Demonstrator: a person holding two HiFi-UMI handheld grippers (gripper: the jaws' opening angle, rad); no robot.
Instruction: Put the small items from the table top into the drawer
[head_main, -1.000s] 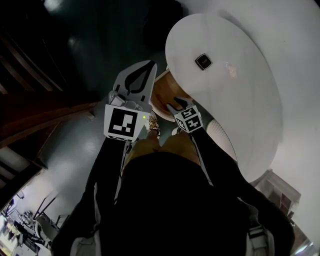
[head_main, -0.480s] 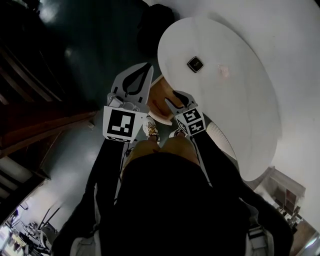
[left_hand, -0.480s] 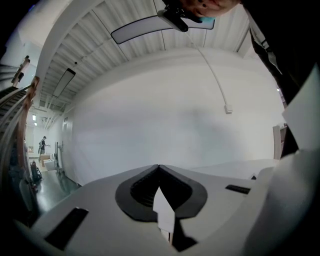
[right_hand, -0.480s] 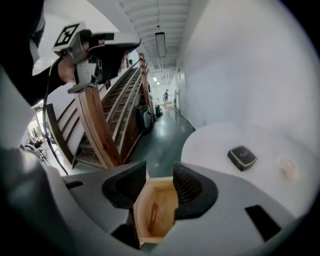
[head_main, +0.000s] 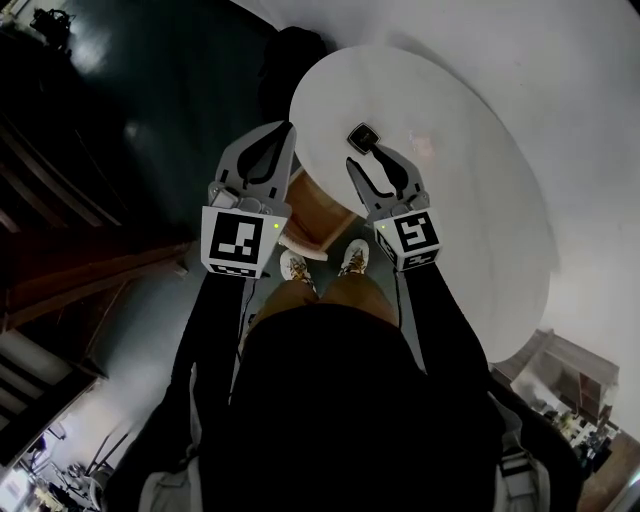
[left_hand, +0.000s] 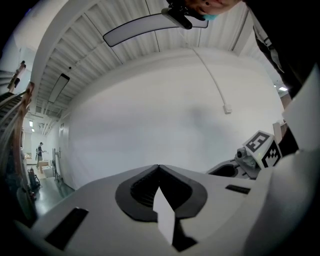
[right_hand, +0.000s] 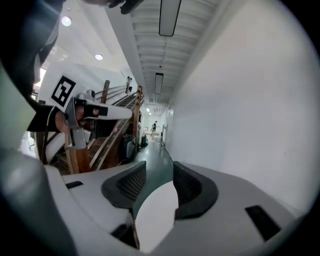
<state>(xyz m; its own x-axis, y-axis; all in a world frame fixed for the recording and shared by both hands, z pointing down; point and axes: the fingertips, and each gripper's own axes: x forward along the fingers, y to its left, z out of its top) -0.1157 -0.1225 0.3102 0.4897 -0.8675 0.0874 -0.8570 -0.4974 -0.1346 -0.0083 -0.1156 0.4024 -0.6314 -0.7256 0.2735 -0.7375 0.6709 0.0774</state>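
Claws both empty: L claw (head_main: 287, 128) shut tip to tip, R claw (head_main: 367, 157) approx. half open, nothing between. I see a small dark square item (head_main: 364, 135) on the white tabletop (head_main: 470, 200), just beyond R claw's tips; wooden drawer (head_main: 318, 212) open below.

A long white wall (right_hand: 250, 100) borders a glossy dark floor (right_hand: 152, 156). Opposite the wall stands a wooden staircase (right_hand: 120, 120). A strip light (right_hand: 169, 15) hangs beside the wall's top, and at the wall's far end is perhaps a person (right_hand: 154, 126).
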